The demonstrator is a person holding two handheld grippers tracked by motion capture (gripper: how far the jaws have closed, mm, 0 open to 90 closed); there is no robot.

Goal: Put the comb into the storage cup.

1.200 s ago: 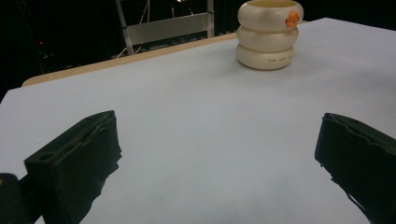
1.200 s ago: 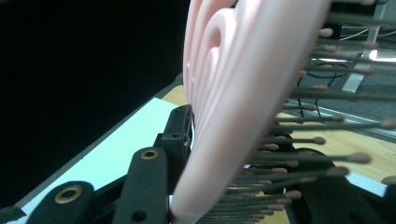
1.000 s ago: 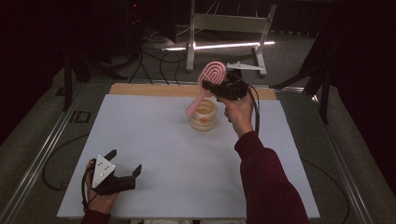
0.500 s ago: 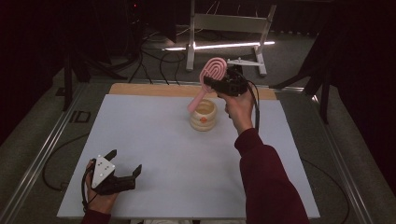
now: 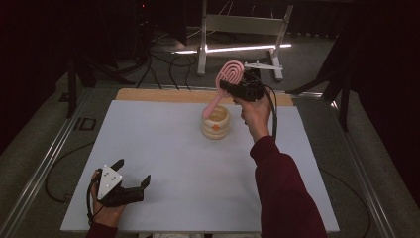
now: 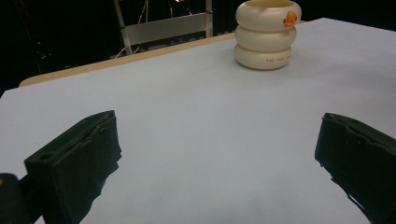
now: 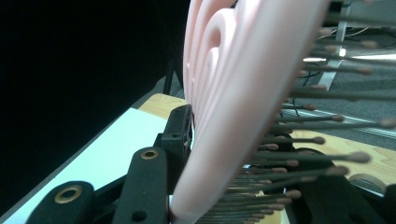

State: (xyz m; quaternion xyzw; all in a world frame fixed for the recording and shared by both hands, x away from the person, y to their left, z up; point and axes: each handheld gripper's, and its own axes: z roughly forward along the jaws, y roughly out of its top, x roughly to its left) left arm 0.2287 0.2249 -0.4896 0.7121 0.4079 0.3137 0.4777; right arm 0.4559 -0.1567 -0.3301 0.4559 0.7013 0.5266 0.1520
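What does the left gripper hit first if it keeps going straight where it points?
Likely nothing soon: the left gripper faces bare white table. The cream ringed holder sits far ahead, right of centre; it might just pass it.

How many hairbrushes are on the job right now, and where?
1. The pink hairbrush is clamped in the right gripper, held tilted above the table, its handle end dipping into the cream ringed holder. Others could sit hidden inside the holder.
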